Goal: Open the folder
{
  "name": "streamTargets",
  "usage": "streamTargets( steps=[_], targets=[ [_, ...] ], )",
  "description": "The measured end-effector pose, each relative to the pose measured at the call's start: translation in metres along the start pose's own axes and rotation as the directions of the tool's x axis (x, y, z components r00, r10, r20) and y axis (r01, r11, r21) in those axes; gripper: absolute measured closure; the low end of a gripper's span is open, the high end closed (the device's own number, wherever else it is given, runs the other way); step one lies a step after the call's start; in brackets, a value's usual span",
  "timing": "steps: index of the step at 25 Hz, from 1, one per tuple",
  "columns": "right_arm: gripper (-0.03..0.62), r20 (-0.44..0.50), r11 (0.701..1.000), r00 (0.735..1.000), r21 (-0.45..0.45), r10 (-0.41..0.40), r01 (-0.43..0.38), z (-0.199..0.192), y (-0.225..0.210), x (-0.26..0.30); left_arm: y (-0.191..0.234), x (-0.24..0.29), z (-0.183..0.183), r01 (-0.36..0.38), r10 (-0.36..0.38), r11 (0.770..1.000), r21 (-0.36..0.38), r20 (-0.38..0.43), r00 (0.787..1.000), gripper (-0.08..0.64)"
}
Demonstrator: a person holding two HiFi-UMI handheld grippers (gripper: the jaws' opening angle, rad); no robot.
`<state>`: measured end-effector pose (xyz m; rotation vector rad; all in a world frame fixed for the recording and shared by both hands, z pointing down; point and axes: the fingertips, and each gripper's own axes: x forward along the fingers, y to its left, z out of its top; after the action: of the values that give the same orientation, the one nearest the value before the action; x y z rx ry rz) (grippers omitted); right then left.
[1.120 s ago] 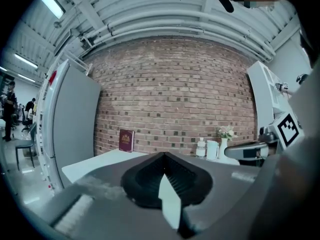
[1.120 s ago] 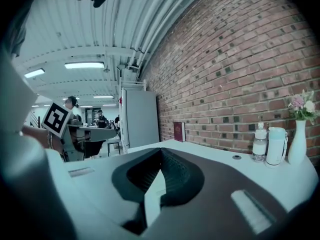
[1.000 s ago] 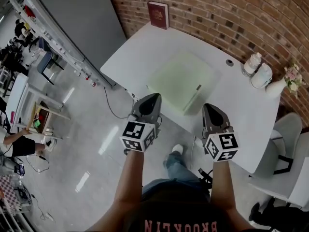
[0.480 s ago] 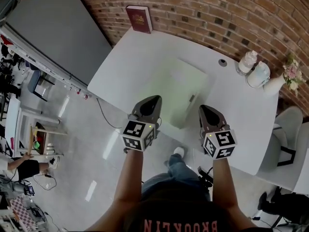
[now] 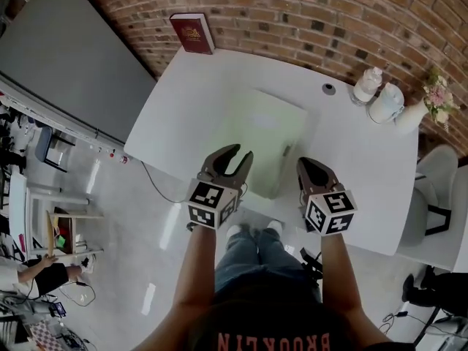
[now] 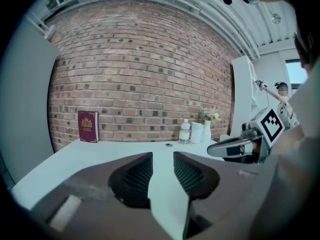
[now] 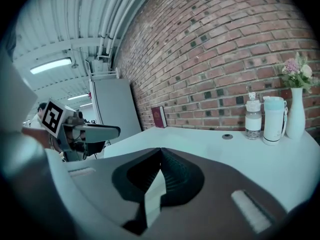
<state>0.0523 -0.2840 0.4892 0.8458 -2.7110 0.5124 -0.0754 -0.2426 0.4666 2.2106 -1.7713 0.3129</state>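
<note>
The person's shirt point(image 5: 274, 340), at the near edge, bears the word BROOKLYN in red letters, seen upside down. The gold stamp on the far dark-red book point(image 5: 191, 33) is too small to read.

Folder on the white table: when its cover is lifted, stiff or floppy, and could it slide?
Probably floppy: the folder looks thin and translucent and lies flat, so its cover would likely bend. Likely light too; smooth plastic on the smooth white table may slide when nudged.
</note>
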Motion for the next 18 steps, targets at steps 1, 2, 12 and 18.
streamTargets(
  steps=[1,2,12,18],
  targets=[
    [0.59,-0.003,1.0,1.0,0.003,-0.01,0.01,-0.001,0.0,0.0,0.0,0.001,-0.001,0.013,-0.013,1.0,0.006,-0.004,1.0,0.439],
    [0.589,-0.007,1.0,1.0,0.006,-0.019,0.019,-0.003,0.001,0.001,0.001,0.003,-0.002,0.025,-0.025,1.0,0.011,-0.007,1.0,0.439],
    [0.589,-0.083,0.994,0.992,0.046,-0.099,0.103,-0.029,0.012,0.002,-0.007,0.01,-0.019,0.192,-0.184,0.978,0.08,-0.093,0.978,0.394],
    [0.59,-0.132,0.989,0.985,0.083,-0.109,0.12,-0.049,0.018,0.005,-0.026,0.011,-0.043,0.33,-0.293,0.929,0.167,-0.213,0.932,0.338]
  ],
)
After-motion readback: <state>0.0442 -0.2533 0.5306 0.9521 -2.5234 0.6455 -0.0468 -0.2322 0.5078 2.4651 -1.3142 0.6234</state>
